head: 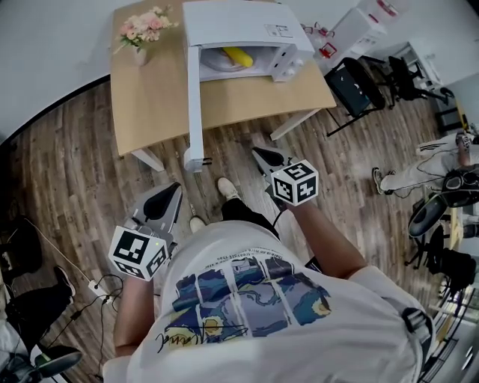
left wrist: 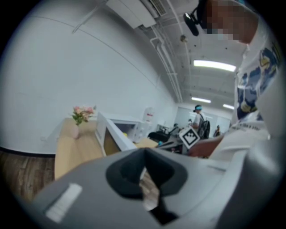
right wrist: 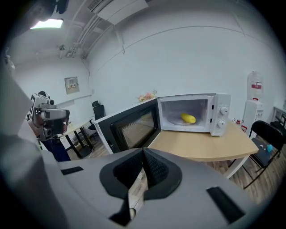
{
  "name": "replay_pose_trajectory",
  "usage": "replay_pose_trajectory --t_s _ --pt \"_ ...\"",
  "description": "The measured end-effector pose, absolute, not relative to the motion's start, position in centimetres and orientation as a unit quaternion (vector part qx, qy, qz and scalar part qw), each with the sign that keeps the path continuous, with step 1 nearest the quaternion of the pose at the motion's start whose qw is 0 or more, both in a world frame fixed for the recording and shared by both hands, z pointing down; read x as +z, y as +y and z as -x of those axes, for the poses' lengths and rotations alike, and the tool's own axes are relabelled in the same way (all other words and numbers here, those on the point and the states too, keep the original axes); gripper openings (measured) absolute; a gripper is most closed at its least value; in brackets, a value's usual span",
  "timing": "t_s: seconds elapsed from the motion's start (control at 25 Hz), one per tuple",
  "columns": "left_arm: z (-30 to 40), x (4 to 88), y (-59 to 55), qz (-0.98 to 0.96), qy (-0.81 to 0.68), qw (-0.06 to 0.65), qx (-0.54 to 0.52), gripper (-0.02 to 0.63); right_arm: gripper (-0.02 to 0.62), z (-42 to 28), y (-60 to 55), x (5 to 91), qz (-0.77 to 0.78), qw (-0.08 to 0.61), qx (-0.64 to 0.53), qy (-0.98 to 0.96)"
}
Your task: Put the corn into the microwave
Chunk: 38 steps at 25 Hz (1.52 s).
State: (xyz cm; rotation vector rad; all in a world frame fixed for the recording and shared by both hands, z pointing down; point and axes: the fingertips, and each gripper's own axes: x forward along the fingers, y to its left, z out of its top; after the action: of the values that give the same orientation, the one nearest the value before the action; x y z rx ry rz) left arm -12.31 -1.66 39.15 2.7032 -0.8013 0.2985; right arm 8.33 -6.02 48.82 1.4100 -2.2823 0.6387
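The yellow corn (head: 238, 56) (right wrist: 188, 118) lies on the plate inside the white microwave (head: 239, 22) (right wrist: 219, 112), which stands on the wooden table (head: 150, 105) (right wrist: 201, 147). The microwave's door (head: 194, 105) (right wrist: 129, 127) hangs wide open and sticks out over the table's front edge. Both grippers are back from the table, close to the person's body. My left gripper (head: 168, 196) (left wrist: 144, 150) is shut with nothing in it. My right gripper (head: 263, 153) (right wrist: 144, 150) is shut and empty too, its tip facing the open door.
A vase of pink flowers (head: 142, 34) (left wrist: 76, 120) stands at the table's back left. A black chair (head: 355, 86) (right wrist: 266, 134) sits right of the table. Cables and a power strip (head: 93, 286) lie on the wooden floor at the left. Another person (head: 419, 172) is at the far right.
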Motion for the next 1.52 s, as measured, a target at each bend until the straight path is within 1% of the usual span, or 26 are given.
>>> replay_pose_trajectory --t_s 0.36,0.84,1.52 --pt "14.1 39.3 0.0 -0.938 -0.294 0.156 0.097 0.008 0.009 -6.0 -5.1 47.3 -0.487 0.189 0.208 -0.827" --pt "15.9 39.9 1.0 -0.932 -0.31 0.161 0.101 0.008 0.009 -4.0 -5.0 47.6 -0.473 0.192 0.205 -0.835" --pt "15.0 39.9 0.5 -0.936 -0.295 0.161 0.107 0.008 0.009 -4.5 -5.0 47.2 -0.476 0.194 0.197 -0.835"
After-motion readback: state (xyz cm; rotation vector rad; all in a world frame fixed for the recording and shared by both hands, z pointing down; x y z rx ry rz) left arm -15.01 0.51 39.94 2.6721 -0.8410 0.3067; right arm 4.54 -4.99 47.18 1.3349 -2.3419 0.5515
